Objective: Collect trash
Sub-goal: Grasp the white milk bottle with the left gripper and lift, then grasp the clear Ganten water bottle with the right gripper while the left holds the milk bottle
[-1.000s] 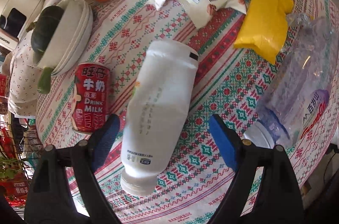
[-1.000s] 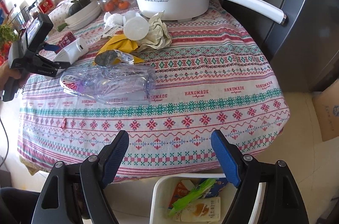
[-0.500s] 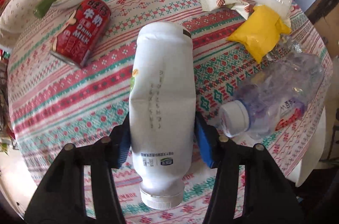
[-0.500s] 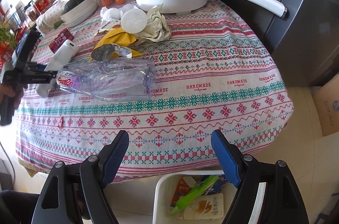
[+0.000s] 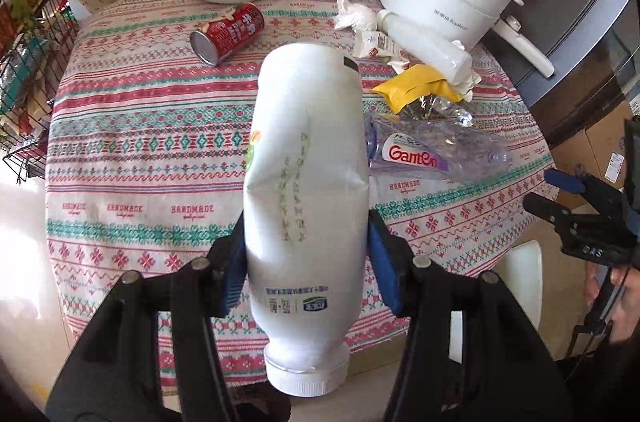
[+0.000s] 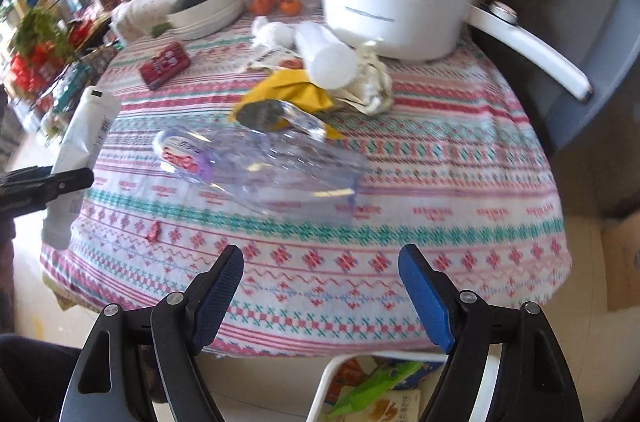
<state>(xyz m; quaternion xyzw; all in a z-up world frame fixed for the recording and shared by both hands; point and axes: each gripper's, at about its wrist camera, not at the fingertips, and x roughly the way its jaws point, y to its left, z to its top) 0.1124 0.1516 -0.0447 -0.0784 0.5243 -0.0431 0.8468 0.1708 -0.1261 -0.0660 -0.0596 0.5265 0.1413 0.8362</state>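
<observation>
**White bottle lifted from the table**

The white plastic bottle with a screw cap (image 5: 306, 190) is now clamped between the blue pads of the left gripper (image 5: 306, 258), whose jaws are closed on its dented middle. One second ago the jaws were wide apart around the bottle as it lay on the patterned tablecloth (image 5: 140, 150); now the bottle is raised clear of the cloth, cap end near the camera. It is judged that the pick is done and the carry comes next.

The right gripper (image 6: 320, 286) is held wide open and empty at the near edge of the table, above the white bin (image 6: 332, 378) on the floor, where wrappers are already seen. The crushed clear plastic bottle (image 6: 260, 166), the red milk can (image 5: 228, 32) and the yellow wrapper (image 5: 416, 84) are still left on the table.
</observation>
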